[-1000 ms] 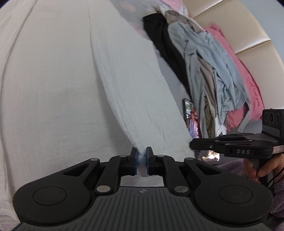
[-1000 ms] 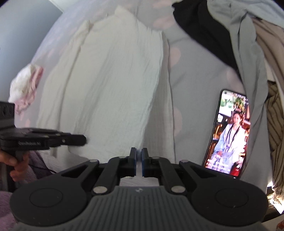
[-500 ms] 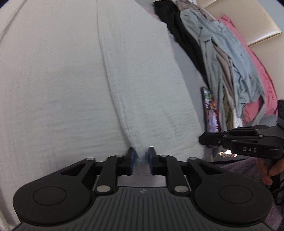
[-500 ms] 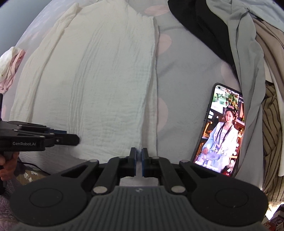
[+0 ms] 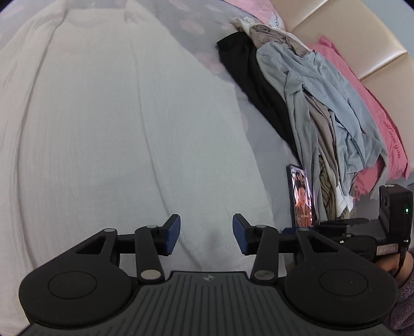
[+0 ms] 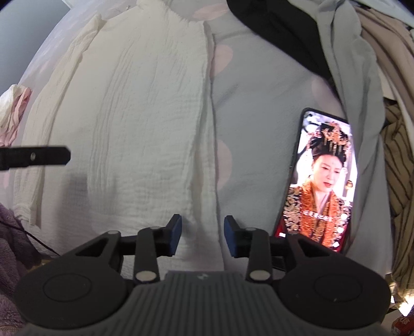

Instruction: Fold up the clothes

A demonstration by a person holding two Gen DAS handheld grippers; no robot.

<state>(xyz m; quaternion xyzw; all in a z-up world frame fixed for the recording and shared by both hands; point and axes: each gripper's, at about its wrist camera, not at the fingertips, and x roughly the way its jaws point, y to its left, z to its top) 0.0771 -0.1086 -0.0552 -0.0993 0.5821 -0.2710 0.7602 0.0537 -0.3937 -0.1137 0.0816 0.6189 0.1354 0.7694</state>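
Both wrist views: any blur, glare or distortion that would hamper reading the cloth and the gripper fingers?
Left wrist view: strong fisheye bowing, the crinkled white garment looks soft and washed out, while the left gripper is sharp. Right wrist view: crisper cloth texture, the lit smartphone screen is bright but legible, the right gripper reads clearly, and the dark bar at the left edge is blurred.

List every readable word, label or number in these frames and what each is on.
"Love you": script lettering on the pink pillow.
Label on a pale cloth atop the clothes pile: too small to read.
Subtitles on the phone screen: too blurred.
Plate on the right claw body: unreadable.
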